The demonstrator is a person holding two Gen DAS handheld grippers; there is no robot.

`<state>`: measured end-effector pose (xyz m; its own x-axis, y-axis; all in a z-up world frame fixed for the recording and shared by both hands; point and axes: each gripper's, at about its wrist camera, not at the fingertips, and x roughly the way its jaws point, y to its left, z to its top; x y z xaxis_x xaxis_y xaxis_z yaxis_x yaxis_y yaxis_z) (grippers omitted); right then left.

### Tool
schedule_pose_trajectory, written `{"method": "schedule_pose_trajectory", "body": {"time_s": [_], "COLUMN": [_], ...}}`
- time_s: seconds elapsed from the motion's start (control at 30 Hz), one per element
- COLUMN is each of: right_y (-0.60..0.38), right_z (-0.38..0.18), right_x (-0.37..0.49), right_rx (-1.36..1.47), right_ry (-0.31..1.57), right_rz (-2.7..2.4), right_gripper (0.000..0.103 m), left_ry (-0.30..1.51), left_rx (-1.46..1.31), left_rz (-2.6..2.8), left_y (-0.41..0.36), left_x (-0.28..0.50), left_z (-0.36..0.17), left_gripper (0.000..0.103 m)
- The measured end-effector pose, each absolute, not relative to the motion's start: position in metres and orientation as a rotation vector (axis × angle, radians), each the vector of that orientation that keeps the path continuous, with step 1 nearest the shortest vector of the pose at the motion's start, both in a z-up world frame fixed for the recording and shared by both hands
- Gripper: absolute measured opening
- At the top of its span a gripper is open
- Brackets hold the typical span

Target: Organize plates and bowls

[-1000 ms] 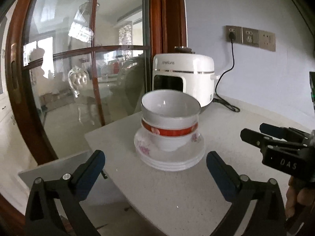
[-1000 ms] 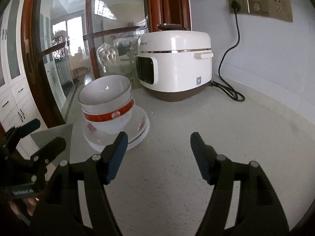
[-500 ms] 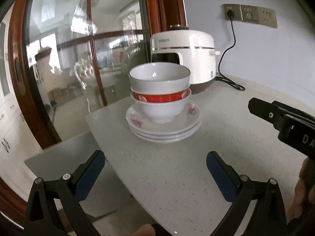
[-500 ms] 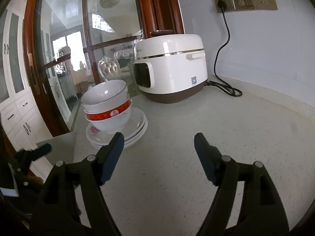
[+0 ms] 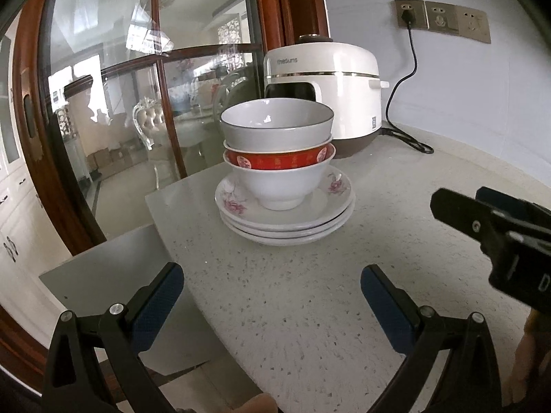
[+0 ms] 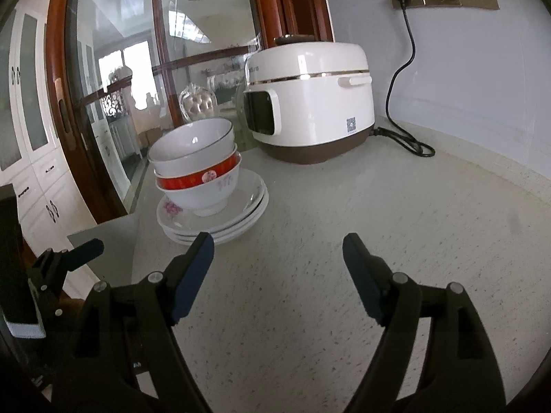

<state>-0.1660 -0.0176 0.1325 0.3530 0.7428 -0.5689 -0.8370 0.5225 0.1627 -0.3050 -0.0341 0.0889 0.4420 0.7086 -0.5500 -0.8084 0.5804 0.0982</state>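
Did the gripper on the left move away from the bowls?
Yes. In the right wrist view the left gripper sits lower and further back from the stack of white floral plates than one second ago, fingers open.

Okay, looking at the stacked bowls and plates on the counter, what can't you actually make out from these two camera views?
- Bottom bowl, both views: its inside, covered by the top bowl nested in it.
- Plates, both views: exact count; only stacked rims show.
- Rice cooker, left wrist view: lower front, behind the bowls.
- Right tongs, left wrist view: cut off by the frame edge.
- Left tongs, right wrist view: only partly visible at the left edge.
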Motion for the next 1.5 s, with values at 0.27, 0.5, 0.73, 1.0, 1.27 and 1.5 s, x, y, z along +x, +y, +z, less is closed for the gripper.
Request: {"method": "schedule_pose_trajectory", "body": {"time_s": [0.27, 0.5, 0.73, 1.0, 1.27, 1.5], "right_y": [-0.0223, -0.0172, -0.0161, -0.0158, -0.0159, -0.0156], "right_z": [0.1307, 0.132, 0.1306, 0.1304, 0.1302, 0.1301], "right_x": [-0.1581, -0.1657, -0.1644, -0.164, -0.1639, -0.1649], "right_rx": [-0.128, -0.165, -0.16, -0.157, -0.157, -0.158], "right_ry": [0.668, 0.65, 0.659, 0.665, 0.666, 0.664], "right_rz": [1.02, 1.031, 1.036, 1.034, 1.035, 1.035], "right_gripper": [0.081, 0.081, 0.082, 0.082, 0.083, 0.083], "left_ry": [0.593, 0.588, 0.582, 0.58, 0.578, 0.58], "left_rx": [-0.172, -0.17, -0.165, -0.169, -0.17, -0.166], "left_rz": [0.962, 0.959, 0.965, 0.975, 0.979, 0.98], "left_y": [-0.0342, -0.0305, -0.0344, -0.033, -0.0325, -0.0344], "left_x": [-0.3042, -0.3082, -0.3069, -0.3073, -0.3083, -0.308], "left_z": [0.0835, 0.0843, 0.0864, 0.0868, 0.0872, 0.0867], "left_gripper": [0.103, 0.103, 0.103, 0.103, 0.103, 0.103]}}
